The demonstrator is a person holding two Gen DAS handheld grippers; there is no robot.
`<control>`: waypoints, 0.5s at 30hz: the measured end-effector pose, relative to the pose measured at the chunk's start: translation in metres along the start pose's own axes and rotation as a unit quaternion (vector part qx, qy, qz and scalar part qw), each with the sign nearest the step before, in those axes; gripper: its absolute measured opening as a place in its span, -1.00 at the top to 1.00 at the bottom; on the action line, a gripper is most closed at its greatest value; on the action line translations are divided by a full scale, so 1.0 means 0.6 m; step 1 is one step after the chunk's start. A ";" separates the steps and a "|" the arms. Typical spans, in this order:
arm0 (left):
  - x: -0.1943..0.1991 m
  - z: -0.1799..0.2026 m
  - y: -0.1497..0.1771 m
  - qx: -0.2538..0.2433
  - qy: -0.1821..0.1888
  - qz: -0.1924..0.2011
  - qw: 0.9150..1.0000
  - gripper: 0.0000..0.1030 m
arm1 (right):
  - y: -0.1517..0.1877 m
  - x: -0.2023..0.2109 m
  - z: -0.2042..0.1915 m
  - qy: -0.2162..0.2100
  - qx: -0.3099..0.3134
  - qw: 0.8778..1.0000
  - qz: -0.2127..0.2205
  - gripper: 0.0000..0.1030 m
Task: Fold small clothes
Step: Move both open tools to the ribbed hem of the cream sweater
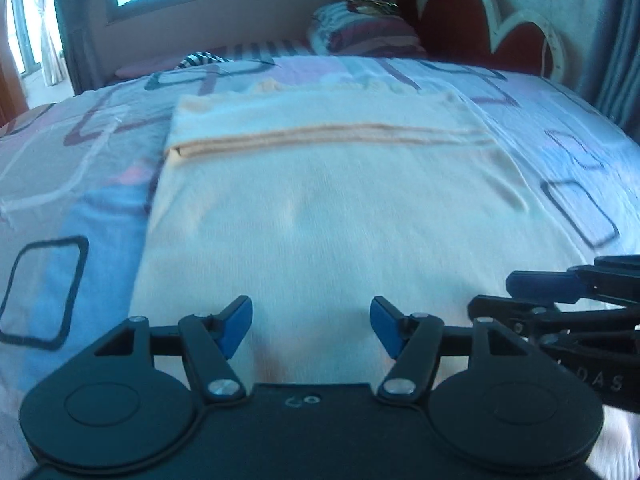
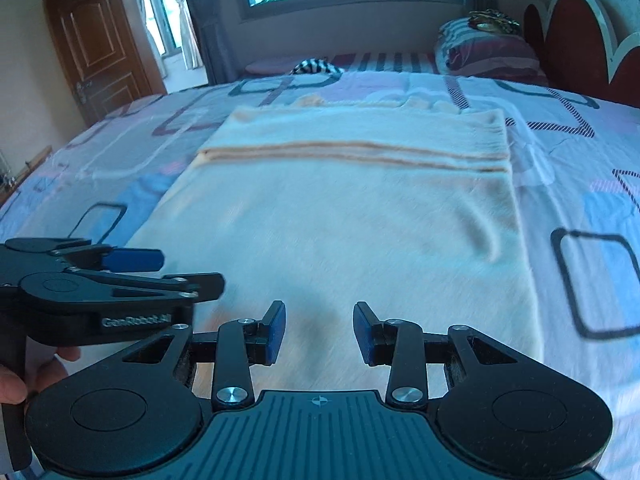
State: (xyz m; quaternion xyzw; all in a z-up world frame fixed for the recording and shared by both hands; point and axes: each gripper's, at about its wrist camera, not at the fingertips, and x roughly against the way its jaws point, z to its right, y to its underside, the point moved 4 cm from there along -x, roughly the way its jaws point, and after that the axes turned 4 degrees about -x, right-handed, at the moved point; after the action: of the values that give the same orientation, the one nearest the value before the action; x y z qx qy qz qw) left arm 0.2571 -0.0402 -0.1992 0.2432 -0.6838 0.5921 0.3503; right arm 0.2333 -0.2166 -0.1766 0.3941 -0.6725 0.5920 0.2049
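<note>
A patterned bed (image 1: 60,168) holds a cream garment (image 1: 320,200), lying flat and partly folded at its centre. The left gripper (image 1: 311,326) and right gripper (image 2: 319,332) hover above its near edge, released, empty. Grabbing one layer could undo the fold.

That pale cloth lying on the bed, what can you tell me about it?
The cream knit garment lies flat on the patterned bedsheet, partly folded: a far flap is turned over the body, its tan double-edged hem running straight across. The fabric looks soft, finely ribbed and mostly smooth, with a slight ridge near its right side. More cream fabric peeks out beyond the far edge. Both grippers hover over its near end with jaws open, gripping nothing.
</note>
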 end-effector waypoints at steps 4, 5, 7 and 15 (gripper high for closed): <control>0.015 -0.017 0.042 -0.010 -0.003 0.000 1.000 -0.26 | 0.044 -0.001 -0.012 0.028 0.015 0.999 -0.017 0.27; 0.023 -0.023 0.052 -0.012 -0.005 0.002 1.000 -0.27 | 0.056 0.005 -0.010 0.041 0.022 0.999 -0.013 0.27; 0.037 -0.039 0.069 -0.012 -0.008 0.003 1.000 -0.32 | 0.067 0.019 -0.001 0.059 0.022 0.998 -0.009 0.27; 0.083 -0.078 0.116 -0.002 -0.019 0.002 1.000 -0.35 | 0.108 0.080 0.055 0.133 -0.012 0.991 -0.005 0.27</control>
State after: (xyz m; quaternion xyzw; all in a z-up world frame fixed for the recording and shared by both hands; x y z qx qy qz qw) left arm 0.1823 0.0223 -0.2032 0.2522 -0.6924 0.5866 0.3360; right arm 0.1605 -0.2626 -0.1890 0.3128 -0.6439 0.6303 0.3006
